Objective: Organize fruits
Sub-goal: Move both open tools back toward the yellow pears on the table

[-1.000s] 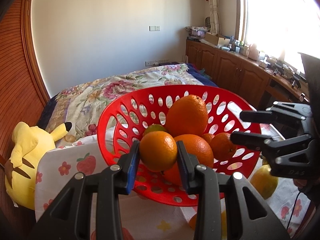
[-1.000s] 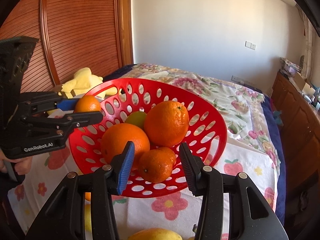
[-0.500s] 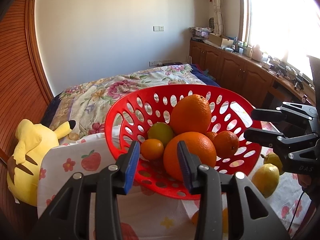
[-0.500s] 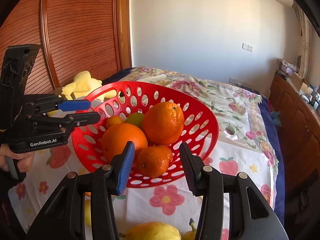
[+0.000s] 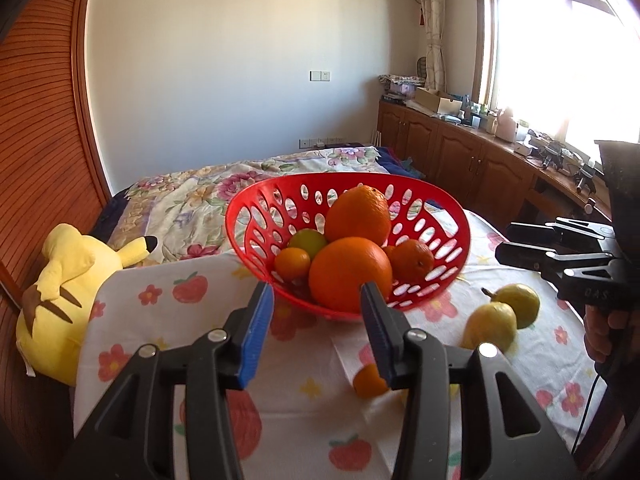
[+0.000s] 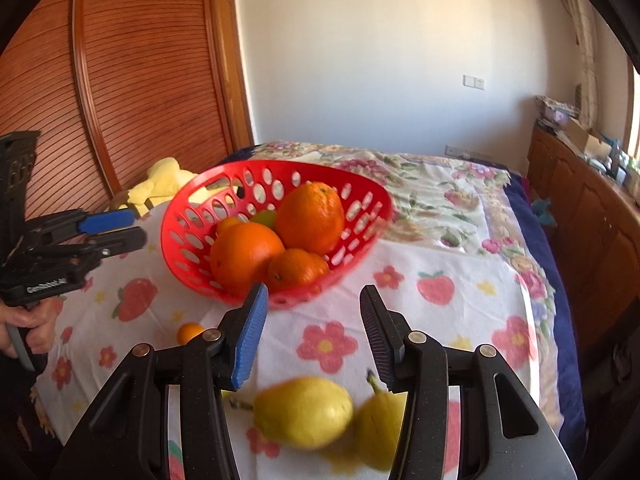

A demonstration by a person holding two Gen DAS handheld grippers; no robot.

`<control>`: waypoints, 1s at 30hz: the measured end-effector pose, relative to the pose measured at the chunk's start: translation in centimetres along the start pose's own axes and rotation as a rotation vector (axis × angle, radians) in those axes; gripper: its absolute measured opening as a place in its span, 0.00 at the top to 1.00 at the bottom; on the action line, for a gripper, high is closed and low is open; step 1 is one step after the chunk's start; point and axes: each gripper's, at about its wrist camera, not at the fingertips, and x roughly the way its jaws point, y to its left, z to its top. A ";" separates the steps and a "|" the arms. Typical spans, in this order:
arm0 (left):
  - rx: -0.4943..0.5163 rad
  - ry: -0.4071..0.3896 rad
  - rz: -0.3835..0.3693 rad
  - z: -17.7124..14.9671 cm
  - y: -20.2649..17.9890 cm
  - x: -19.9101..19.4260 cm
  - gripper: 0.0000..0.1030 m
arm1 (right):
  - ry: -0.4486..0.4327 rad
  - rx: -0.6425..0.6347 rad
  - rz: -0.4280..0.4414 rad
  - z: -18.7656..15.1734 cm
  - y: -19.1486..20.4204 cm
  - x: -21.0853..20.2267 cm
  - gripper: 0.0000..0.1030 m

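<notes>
The red basket (image 5: 256,224) sits on the flowered cloth (image 5: 304,392) on the bed, its rim tipped so the open mouth faces toward both tongs. Inside are two big oranges (image 5: 350,272), a few small ones and a greenish fruit (image 5: 307,242). Two yellow pears (image 6: 304,412) lie on the cloth in front of the basket, side by side and touching, stems pointing to the left in the right wrist view, long axes roughly across it.

A small orange (image 6: 190,331) lies loose on the cloth; the left view has it partly hidden behind a finger, the right view shows it clear. Only the left view shows the bright window (image 5: 560,40) and the whole yellow plush toy (image 5: 64,296).

The left tongs (image 5: 318,332) are opening with nothing between the blue pads, well short of the basket. The right tongs (image 6: 310,330) stand slightly apart, empty, above the pears.

Wooden cabinets (image 5: 460,156) line one wall, a slatted wooden door (image 6: 140,80) another.
</notes>
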 end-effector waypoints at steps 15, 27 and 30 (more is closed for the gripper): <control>-0.011 0.025 -0.053 -4.4 -3.6 -1.4 0.50 | 0.003 0.081 -0.052 -4.7 -1.7 -4.0 0.49; -0.022 0.040 -0.101 -6.0 -5.7 -0.9 0.46 | 0.043 0.128 -0.064 -7.3 -3.1 -3.3 0.48; -0.018 0.043 -0.112 -6.2 -6.2 -0.5 0.45 | 0.059 0.135 -0.072 -7.8 -3.6 -2.6 0.48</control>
